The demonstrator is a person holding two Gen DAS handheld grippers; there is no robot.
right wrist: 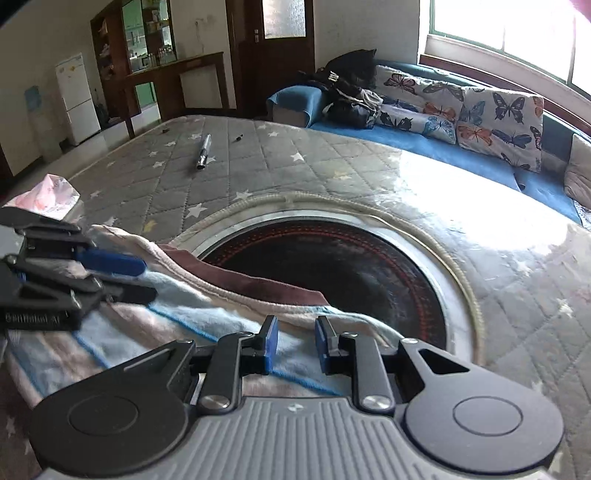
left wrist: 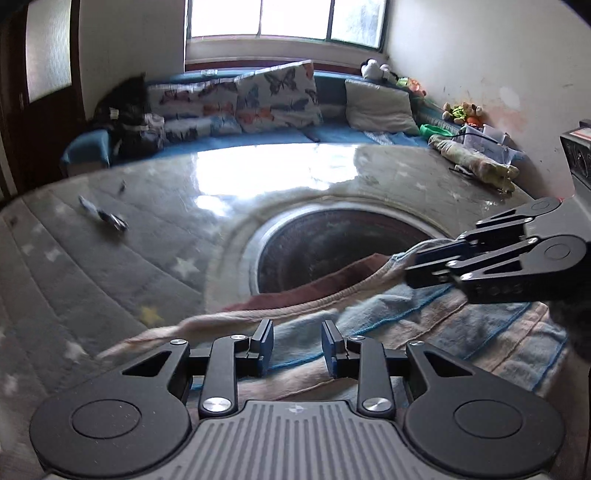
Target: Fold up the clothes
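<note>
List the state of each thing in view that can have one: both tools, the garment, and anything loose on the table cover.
left tool: open, pads apart over the garment, not gripping.
right tool: open, pads apart over the garment's edge.
striped garment: lying flat, partly folded, one edge overlapping the round hob.
round hob: uncovered, dark.
pen: lying on the quilted cover, apart from the garment.
window: shut.

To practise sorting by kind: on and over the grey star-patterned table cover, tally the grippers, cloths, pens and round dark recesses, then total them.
Black two-finger grippers with blue pads: 2 (left gripper, right gripper)
Striped pink, blue and brown fleece cloth: 1
Silver-and-black pen: 1
Round dark recess: 1
Total: 5
</note>
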